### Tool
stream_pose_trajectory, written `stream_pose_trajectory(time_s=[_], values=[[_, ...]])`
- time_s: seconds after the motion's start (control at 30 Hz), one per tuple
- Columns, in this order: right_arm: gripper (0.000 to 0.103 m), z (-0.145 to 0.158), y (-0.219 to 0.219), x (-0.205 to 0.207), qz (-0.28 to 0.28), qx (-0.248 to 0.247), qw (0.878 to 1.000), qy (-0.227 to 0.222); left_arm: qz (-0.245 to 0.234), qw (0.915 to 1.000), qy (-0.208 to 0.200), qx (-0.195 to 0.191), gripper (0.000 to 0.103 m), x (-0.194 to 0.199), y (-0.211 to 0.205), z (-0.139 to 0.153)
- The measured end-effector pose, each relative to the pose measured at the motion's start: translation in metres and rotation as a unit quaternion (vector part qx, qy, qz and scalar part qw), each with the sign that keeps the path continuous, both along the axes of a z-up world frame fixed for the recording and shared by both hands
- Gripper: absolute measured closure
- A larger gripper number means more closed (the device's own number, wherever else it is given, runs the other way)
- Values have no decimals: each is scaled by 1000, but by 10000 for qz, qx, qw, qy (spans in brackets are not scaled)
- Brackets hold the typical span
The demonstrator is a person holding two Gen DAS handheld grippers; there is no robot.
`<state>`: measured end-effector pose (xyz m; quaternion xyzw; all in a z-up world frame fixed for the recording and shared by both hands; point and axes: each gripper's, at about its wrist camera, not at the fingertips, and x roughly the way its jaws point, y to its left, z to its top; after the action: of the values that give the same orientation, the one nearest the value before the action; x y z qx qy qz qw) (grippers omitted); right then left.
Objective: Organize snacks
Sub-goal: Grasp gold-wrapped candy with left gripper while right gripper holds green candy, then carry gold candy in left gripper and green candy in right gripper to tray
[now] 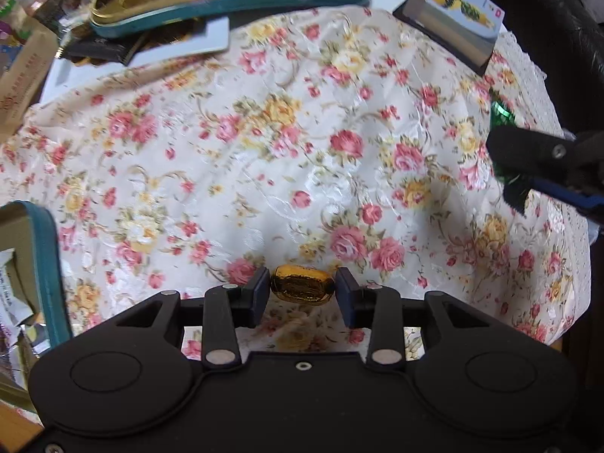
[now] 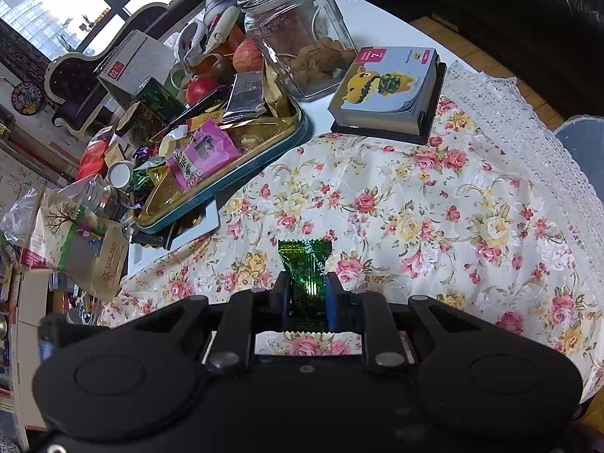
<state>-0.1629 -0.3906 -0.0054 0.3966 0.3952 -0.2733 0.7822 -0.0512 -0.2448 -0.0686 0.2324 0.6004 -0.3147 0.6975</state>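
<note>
Left hand-held gripper (image 1: 302,290) straight down, pinching gold candy (image 1: 302,285) | right hand-held gripper (image 2: 306,290) tilted, clamping green candy (image 2: 305,264)

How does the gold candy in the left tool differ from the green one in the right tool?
The gold candy is a rounded, smooth foil lump; the green candy is a flat wrapper with crimped, zigzag ends. The gold candy lies crosswise between the left tool fingers; the green candy sticks out lengthwise past the right tool. Both are shiny, foil-wrapped, and gripped above the floral tablecloth.
</note>
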Motion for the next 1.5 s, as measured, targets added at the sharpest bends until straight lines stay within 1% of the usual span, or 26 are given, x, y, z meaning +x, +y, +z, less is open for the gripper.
stream_pose_trajectory(time_s=[0.17,0.33,0.47,0.6,0.9,1.03,1.2,1.33,1.5], values=[[82,-1,2,4,1,-2,10000,51,167,9997,-125,-106,57,9,15,24],[82,-5,8,13,77,25,9999,146,533,9983,-196,-138,57,23,31,38],[82,-8,16,21,164,43,9996,212,856,9956,-376,-68,57,38,48,50],[82,-10,26,31,282,-4,9992,272,1223,9910,-546,-28,57,58,71,64],[82,-21,53,57,594,-121,9968,514,1943,9760,-980,20,57,100,132,87],[82,-24,69,70,760,-171,9951,602,2258,9694,-968,20,57,116,164,91],[82,-22,95,90,1066,-256,9923,578,2557,9622,-934,9,57,130,200,95],[82,-18,119,105,1338,-319,9893,494,2858,9532,-981,-107,57,143,230,103],[82,-16,146,119,1679,-409,9841,409,3273,9387,-1071,-128,57,159,263,109]])
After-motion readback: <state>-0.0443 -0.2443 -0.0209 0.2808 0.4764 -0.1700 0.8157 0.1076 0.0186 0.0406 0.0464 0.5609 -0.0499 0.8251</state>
